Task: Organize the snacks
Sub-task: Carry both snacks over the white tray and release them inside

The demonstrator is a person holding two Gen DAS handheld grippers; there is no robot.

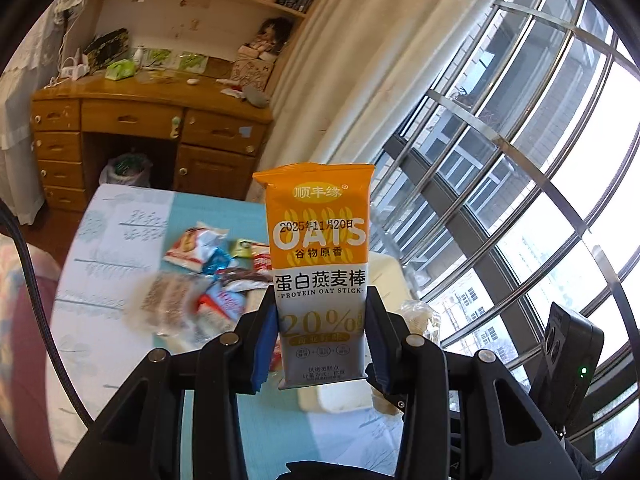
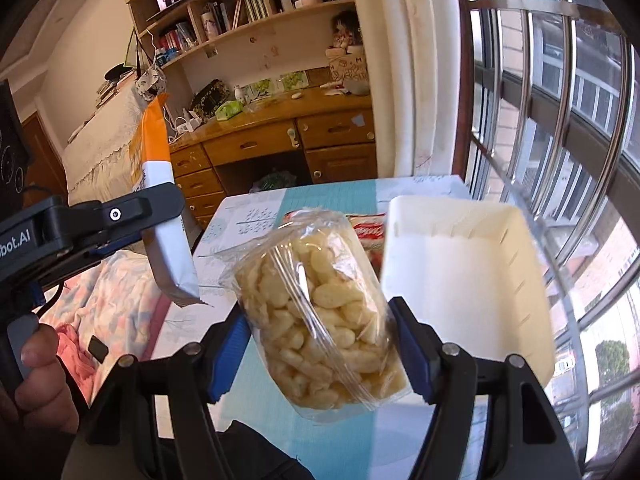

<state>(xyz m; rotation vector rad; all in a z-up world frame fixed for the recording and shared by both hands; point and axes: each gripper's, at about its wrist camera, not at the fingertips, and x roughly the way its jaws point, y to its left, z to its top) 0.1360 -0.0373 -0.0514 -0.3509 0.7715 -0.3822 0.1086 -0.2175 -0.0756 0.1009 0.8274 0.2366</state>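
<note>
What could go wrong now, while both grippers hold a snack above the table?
The clear bag of puffed snacks is soft, so the right gripper may crush it. The left gripper holds the tall oat stick packet only by its lower part, so it may tilt or slip before reaching the white bin.

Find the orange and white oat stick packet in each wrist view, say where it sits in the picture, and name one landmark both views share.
Left wrist view: the oat stick packet stands upright at centre, clamped between that gripper's jaws.
Right wrist view: the same packet is at the left edge, seen side-on, clamped in the other gripper.
Shared landmark: the wooden desk with drawers, under the bookshelves.
</note>
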